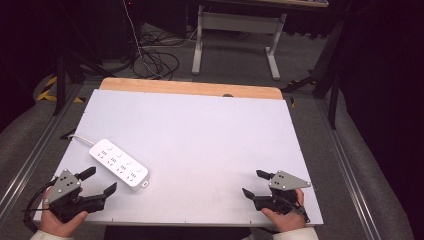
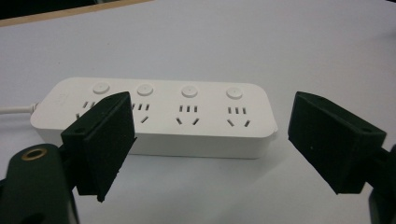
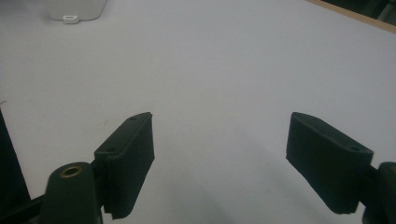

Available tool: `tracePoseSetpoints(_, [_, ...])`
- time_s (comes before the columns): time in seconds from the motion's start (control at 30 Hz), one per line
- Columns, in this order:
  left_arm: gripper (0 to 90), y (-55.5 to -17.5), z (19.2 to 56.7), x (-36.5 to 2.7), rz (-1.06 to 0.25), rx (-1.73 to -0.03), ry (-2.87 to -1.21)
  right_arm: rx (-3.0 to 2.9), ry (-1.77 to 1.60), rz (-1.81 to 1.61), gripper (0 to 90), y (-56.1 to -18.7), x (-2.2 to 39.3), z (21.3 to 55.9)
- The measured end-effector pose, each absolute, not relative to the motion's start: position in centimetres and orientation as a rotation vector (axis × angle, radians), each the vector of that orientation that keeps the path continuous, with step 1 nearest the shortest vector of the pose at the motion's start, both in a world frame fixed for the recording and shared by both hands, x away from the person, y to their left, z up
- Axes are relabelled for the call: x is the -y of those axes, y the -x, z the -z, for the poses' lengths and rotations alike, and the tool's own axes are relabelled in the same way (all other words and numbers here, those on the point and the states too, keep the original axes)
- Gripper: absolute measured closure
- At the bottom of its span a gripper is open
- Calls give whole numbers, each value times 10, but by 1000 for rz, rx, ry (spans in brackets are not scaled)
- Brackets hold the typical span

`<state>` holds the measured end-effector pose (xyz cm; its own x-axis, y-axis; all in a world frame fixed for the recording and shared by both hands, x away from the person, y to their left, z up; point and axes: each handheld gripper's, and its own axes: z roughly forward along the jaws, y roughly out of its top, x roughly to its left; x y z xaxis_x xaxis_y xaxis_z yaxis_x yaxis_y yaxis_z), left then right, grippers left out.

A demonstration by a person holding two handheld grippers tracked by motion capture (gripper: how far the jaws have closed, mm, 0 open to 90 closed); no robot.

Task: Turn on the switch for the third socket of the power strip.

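**A:** What did your left claw (image 1: 104, 181) look like?

**B:** You held it low at the near left corner of the white table (image 1: 200, 130). Its two black jaws stood wide apart, and nothing was between them. It held nothing.

**A:** And where was the power strip (image 1: 119, 163)?

**B:** It lay flat on the table, just in front of your left claw and a little to the right of it. They were close, but they were not touching. In the left gripper view (image 2: 212, 140) you looked right at its long side. It had four round buttons in a row, with plug holes under each one. Its white cord (image 1: 80, 137) ran off from the far left end. The jaws stood one on each side of your view of it, with bare table between them and the strip.

**A:** What about your right claw (image 1: 257, 184)?

**B:** You held it low at the near right corner. Its jaws were wide open too, and it had hold of nothing. Plain table lay in front of it. The strip was far off to its left. In the right gripper view you saw just the strip's end (image 3: 74, 9), up in the top left corner.
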<state>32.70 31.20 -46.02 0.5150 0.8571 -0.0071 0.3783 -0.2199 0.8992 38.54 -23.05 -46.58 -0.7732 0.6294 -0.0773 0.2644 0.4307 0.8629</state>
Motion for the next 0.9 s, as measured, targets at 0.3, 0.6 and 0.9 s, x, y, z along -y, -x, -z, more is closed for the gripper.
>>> tracePoseSetpoints(0.3, [165, -327, 459, -312, -637, -1041, -1814, -2304, -756, -1269, 248, -386, 230, 467])
tracePoseSetpoints(0.6, [180, -326, 459, -313, -648, -1041, -1837, -2302, -755, -1270, 255, -386, 229, 467])
tracePoseSetpoints(0.9, [170, -325, 456, -314, -618, -1054, -1823, -2305, -762, -1271, 256, -387, 229, 467])
